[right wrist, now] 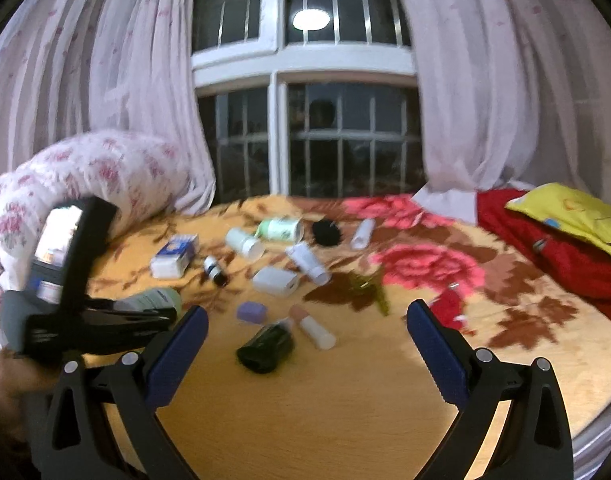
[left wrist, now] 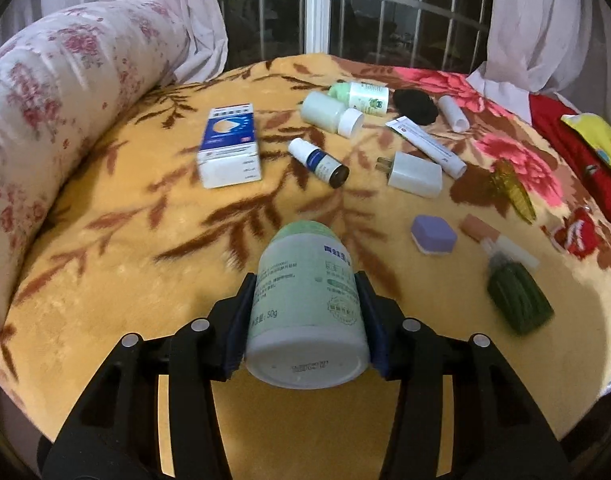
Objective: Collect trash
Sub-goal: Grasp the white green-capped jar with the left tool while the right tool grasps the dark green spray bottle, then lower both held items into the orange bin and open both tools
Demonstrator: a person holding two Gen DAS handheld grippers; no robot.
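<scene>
My left gripper [left wrist: 307, 292] is shut on a pale green and white plastic bottle [left wrist: 305, 300], held above the yellow blanket. In the right wrist view the same bottle [right wrist: 153, 300] shows at the left, in the left gripper. My right gripper [right wrist: 307, 328] is open and empty above the blanket, just short of a dark green bottle [right wrist: 267, 346] lying on its side. Scattered items lie further back: a blue and white box [left wrist: 230, 146], a small dropper bottle [left wrist: 318, 158], a white jar [left wrist: 331, 114], a white charger plug [left wrist: 413, 174], a tube [left wrist: 425, 146].
A floral bolster [left wrist: 57, 120] lies along the left. A purple and white block [left wrist: 433, 235], a peach stick [left wrist: 499, 242], a yellowish clip [left wrist: 511, 190] and a black fuzzy thing [left wrist: 415, 106] lie at right. Red cloth and a yellow pillow [right wrist: 577, 216] are far right. A window and curtains stand behind.
</scene>
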